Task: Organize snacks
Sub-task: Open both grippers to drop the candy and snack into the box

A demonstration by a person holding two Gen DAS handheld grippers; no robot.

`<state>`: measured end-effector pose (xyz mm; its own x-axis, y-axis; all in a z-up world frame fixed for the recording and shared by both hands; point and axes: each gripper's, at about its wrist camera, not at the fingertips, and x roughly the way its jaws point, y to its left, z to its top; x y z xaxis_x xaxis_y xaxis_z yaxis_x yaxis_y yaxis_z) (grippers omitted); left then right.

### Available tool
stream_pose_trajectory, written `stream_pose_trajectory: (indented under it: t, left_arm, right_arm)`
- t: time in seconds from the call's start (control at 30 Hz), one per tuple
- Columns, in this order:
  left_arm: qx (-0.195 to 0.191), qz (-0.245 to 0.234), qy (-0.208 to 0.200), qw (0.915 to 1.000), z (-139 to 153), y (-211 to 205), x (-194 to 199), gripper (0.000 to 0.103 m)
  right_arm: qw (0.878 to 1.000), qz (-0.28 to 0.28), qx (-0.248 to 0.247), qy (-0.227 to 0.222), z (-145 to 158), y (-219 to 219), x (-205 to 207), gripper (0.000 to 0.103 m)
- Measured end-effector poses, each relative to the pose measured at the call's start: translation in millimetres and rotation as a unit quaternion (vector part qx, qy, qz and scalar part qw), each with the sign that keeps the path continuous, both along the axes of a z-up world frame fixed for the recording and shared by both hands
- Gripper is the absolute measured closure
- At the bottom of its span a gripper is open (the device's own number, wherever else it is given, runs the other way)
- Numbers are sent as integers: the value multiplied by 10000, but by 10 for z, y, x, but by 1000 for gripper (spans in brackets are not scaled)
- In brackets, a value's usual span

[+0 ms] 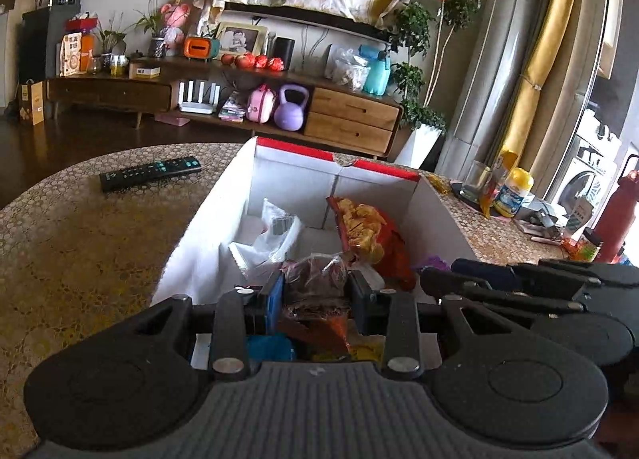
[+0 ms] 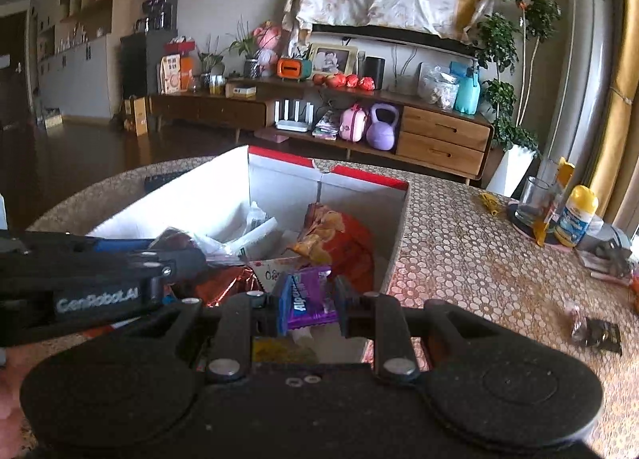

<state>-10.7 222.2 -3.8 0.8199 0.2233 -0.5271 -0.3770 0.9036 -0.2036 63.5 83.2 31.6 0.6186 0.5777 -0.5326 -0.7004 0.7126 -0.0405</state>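
You are holding both loads over the open box: your left gripper is clamped on a clear bag of dark snacks, and your right gripper is pinching a purple candy pack. Let go one at a time (the two grippers are crowding each other), dropping each into the free space beside the orange chip bag.

Right tool clamps purple candy pack over white box.
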Motion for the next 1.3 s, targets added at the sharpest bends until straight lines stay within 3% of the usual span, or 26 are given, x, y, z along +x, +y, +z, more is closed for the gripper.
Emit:
stream_pose_trajectory:
  t: [0.37, 0.83, 1.3]
  left_arm:
    - [21, -3, 100, 9999, -38, 14, 56, 69]
    - [218, -132, 157, 9996, 8, -213, 85, 69]
    - [587, -334, 135, 9976, 152, -666, 125, 41]
  right_arm:
    - [9999, -76, -130, 41, -68, 43, 118, 75]
    - [9992, -250, 312, 83, 79, -290, 25, 72]
    - [9953, -742, 606, 140, 96, -767, -7, 68]
